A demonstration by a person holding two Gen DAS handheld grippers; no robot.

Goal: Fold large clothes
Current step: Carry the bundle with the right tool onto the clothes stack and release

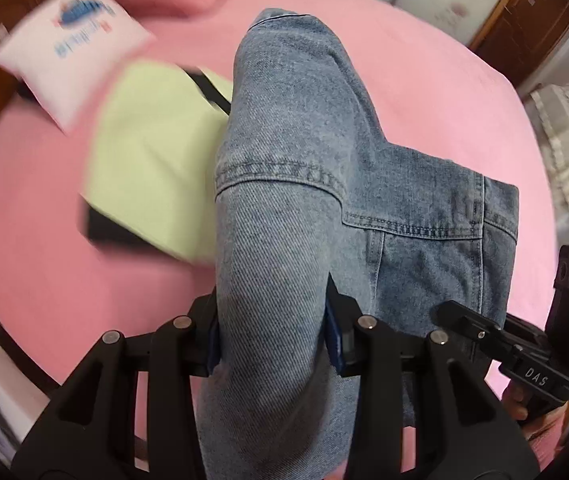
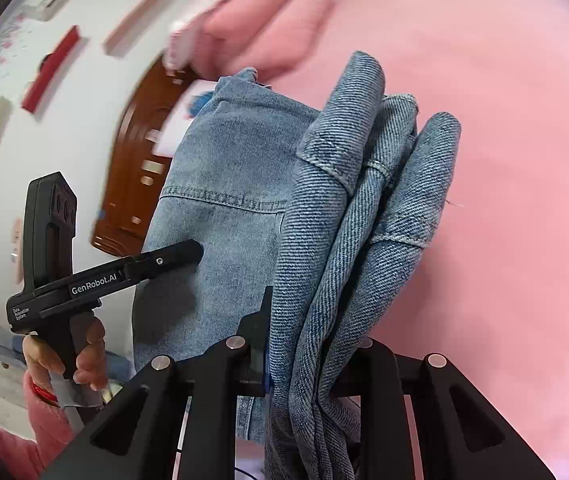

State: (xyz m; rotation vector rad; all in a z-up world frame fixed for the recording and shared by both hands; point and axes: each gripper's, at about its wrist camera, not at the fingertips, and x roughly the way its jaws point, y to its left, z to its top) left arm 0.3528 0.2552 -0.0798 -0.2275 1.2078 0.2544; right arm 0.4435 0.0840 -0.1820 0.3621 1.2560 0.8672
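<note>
A blue denim garment [image 1: 304, 184] hangs in the air above a pink bed, held by both grippers. My left gripper [image 1: 272, 340] is shut on a thick fold of the denim, which drapes over its fingers. My right gripper [image 2: 308, 360] is shut on a bunch of several denim layers [image 2: 364, 208]. In the right wrist view the left gripper [image 2: 188, 252] shows at the left, its tip against the denim panel. In the left wrist view the right gripper's body [image 1: 524, 348] shows at the lower right beside the garment.
The pink bed sheet [image 1: 424, 80] fills the background. A folded pale yellow-green garment [image 1: 152, 160] and a white cushion [image 1: 72, 48] with a blue print lie at the left. A pink pillow [image 2: 252, 20] and brown wooden headboard [image 2: 140, 168] stand behind.
</note>
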